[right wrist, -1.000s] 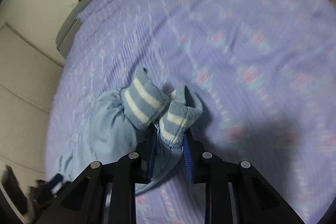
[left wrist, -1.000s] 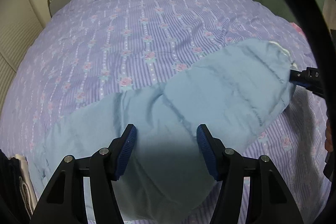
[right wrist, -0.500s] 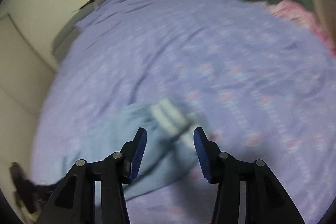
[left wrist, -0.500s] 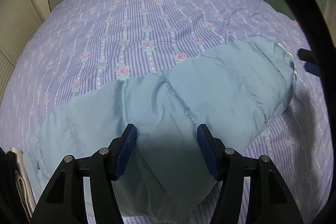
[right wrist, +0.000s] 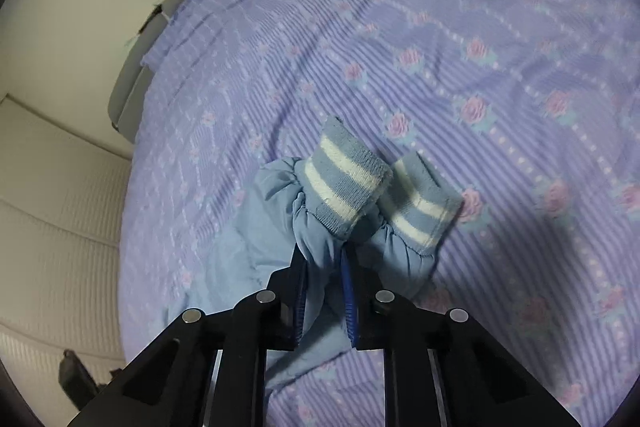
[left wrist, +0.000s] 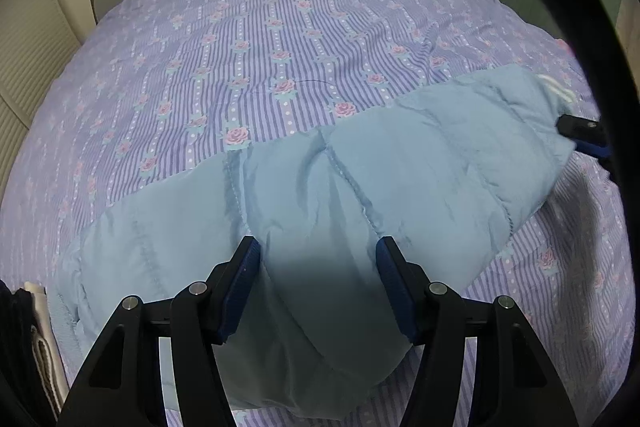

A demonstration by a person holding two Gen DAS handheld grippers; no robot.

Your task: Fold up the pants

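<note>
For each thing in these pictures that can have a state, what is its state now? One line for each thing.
pants: laid across the bed, puffy, not yet folded over.
striped cuffs: side by side at the leg ends, lifted a little.
left gripper: open, over the pants' wide end.
right gripper: shut on the pants, just below one cuff.
bedspread: spread out, slightly wrinkled.

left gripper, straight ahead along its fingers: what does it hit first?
Most likely the light blue padded pants. The left gripper is open and the fabric fills the gap between its fingers and the line ahead. Beyond that lies the floral bedspread. Depth to the fabric is unclear.
</note>
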